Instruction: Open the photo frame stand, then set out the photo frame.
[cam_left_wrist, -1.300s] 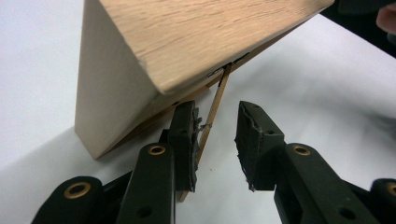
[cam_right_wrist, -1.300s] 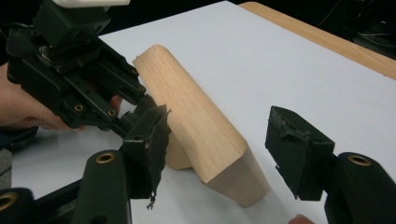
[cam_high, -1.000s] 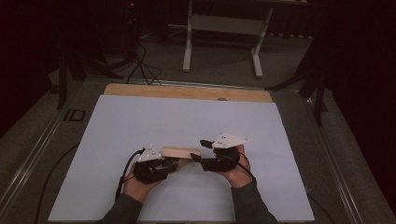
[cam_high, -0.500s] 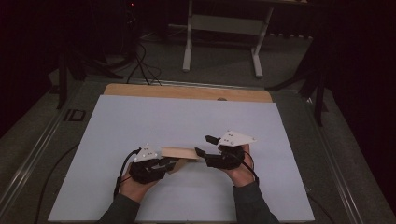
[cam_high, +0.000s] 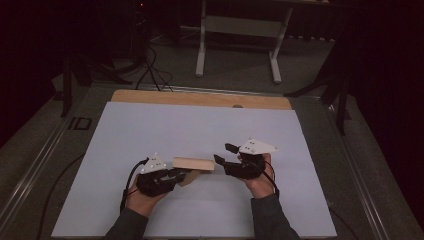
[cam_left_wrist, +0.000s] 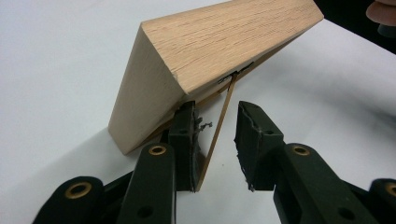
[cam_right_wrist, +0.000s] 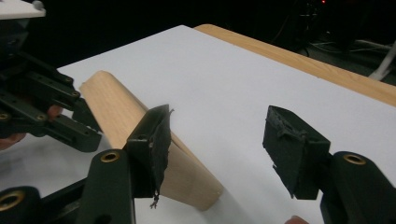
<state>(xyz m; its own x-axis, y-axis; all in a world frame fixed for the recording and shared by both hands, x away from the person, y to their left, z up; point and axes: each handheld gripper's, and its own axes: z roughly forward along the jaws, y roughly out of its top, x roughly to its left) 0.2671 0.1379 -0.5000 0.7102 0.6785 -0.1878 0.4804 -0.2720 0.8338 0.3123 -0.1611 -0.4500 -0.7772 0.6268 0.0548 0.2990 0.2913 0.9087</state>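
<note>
1. Block of pale wood lies on the white sheet that covers the table, between the two grippers and nearer the person's edge of the sheet than the far wooden strip.
2. Left gripper sits at the block's left end, held in the person's left hand.
3. From the left gripper view, the block is tilted, one long edge down on the sheet and its broad face slanting up.
4. A thin brown band runs from the block's underside down between the left gripper's jaws; it lies against the left jaw's pad.
5. Those jaws stand partly apart; the right pad is clear of the band, so nothing is clamped. The left jaw's tip reaches under the block's lower edge; whether it touches the wood I cannot tell.
6. Right gripper is at the block's right end, in the right hand.
7. In the right gripper view its jaws are wide apart: one pad stands in front of the block, the other is well clear over bare sheet.
8. Block's rounded end lies just beside the right gripper's near jaw, not pinched.
</note>
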